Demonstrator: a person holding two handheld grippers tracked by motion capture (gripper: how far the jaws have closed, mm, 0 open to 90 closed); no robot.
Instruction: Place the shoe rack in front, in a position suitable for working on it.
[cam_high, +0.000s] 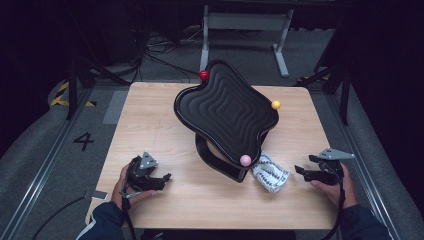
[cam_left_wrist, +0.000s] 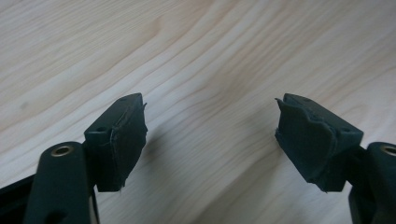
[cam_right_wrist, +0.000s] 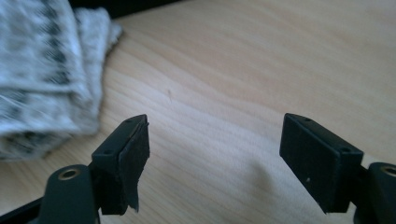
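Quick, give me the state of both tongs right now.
Left tongs: open, nothing between the jaws, just bare table.
Right tongs: open, holding nothing; the folded cloth lies just ahead, untouched.

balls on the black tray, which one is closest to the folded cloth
The pink ball, at the tray's near edge right beside the cloth; the red ball and yellow ball sit farther back.

Both grippers black: left gripper, right gripper, each topped by a grey three-cornered plate, black cable trailing. Brass screws at jaw bases; left pads frayed. Sleeves dark navy.
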